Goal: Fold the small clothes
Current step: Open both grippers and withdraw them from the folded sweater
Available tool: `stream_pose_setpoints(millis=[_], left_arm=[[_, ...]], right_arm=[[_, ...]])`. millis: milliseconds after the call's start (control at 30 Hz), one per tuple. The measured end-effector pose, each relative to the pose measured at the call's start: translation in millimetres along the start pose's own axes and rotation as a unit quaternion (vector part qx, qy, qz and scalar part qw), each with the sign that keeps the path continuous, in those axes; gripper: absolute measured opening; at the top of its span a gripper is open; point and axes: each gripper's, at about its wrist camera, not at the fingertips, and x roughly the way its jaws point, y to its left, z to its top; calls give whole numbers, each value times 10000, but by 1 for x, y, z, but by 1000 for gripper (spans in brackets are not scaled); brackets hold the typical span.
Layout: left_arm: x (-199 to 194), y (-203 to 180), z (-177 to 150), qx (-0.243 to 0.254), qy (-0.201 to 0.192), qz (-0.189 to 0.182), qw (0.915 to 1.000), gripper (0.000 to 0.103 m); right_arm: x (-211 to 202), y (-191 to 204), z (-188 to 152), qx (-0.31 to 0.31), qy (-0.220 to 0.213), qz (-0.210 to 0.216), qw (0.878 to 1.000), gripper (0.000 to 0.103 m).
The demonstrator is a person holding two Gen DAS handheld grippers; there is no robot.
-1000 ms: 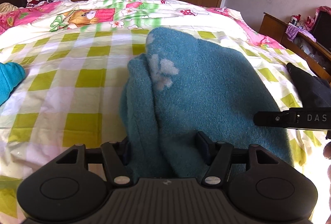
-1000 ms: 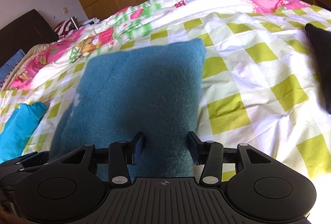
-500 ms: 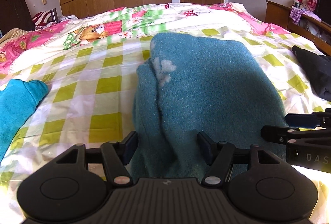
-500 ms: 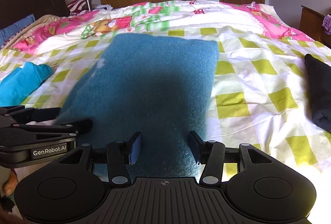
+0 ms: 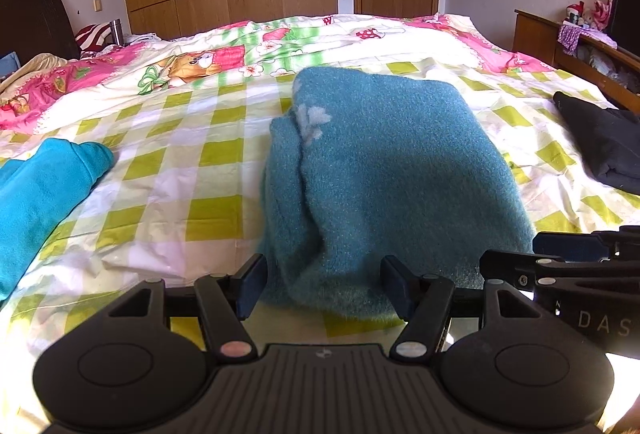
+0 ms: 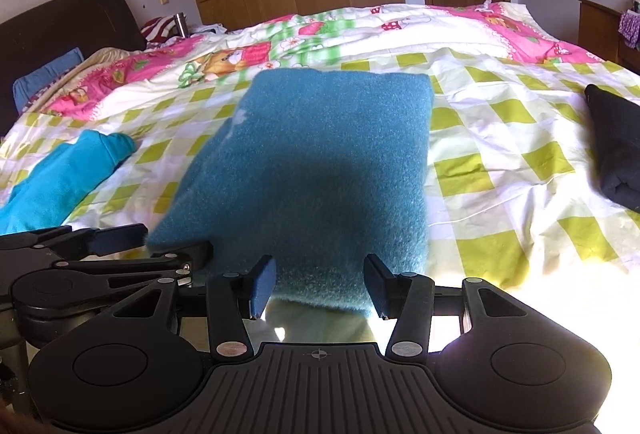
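Both tools wide, empty: left tool (image 5: pixel 324 286), right tool (image 6: pixel 318 284) marked "DAS"; teal garment (image 5: pixel 384 169) folded.

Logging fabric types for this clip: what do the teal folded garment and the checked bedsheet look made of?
Teal folded garment: looks like thick fleece or brushed knit, with a fuzzy, matte nap. Checked bedsheet: probably thin woven cotton, smooth, with fine sharp creases.
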Motion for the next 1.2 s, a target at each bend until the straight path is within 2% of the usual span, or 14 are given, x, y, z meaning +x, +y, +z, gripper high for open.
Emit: stream_pose_setpoints(millis=[800, 1000, 1200], left_arm=[[-20, -11, -39, 28, 257, 48, 9997, 78], [-21, -18, -49, 156, 267, 181, 9994, 80], [-22, -17, -55, 86, 331, 241, 9991, 81]], right_arm=[[-18, -3, -34, 216, 93, -51, 9997, 49], [-18, 0, -44, 126, 98, -171, 9997, 49], [-18, 1, -49, 98, 101, -173, 9998, 49]])
